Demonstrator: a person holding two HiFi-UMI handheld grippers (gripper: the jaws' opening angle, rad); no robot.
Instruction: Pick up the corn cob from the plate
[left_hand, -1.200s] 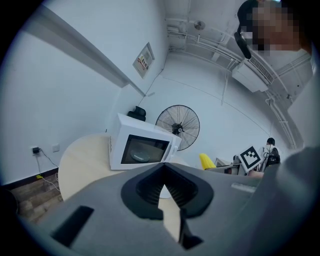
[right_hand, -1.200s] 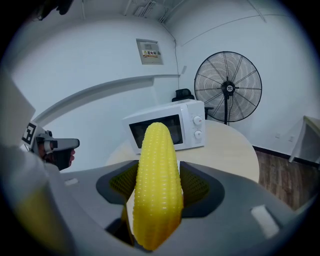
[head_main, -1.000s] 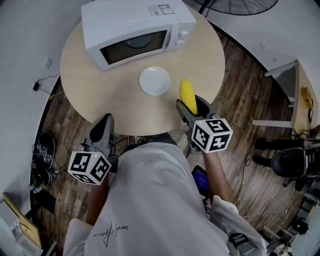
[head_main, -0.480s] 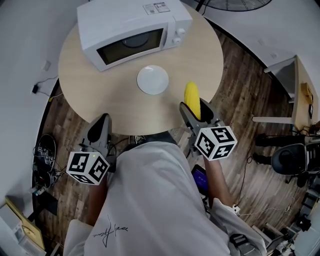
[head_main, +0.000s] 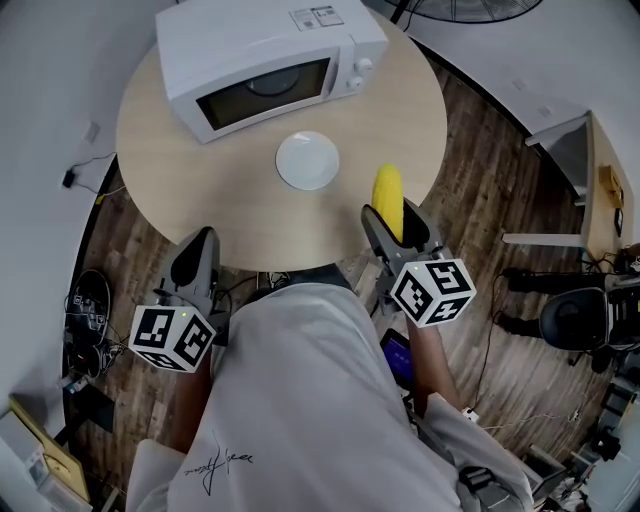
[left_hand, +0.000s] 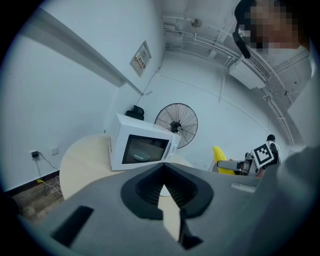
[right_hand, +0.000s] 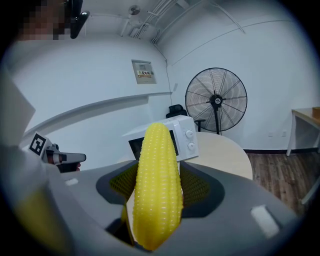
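A yellow corn cob (head_main: 388, 200) stands up between the jaws of my right gripper (head_main: 390, 216), which is shut on it over the table's near right edge. It fills the middle of the right gripper view as the corn cob (right_hand: 156, 185), gripped low down on both sides. The white plate (head_main: 307, 161) lies bare on the round table (head_main: 190, 170), left of the cob. My left gripper (head_main: 196, 252) hangs below the table's near edge with its jaws shut on nothing; the left gripper (left_hand: 162, 170) points toward the microwave.
A white microwave (head_main: 268, 60) with its door closed takes up the table's far side. A standing fan (right_hand: 216, 100) is behind the table. A desk (head_main: 600, 190) and an office chair (head_main: 580, 325) are to the right, on the wooden floor.
My right gripper has drifted a little right and toward me with the cob, further from the plate. The left gripper has hardly moved.
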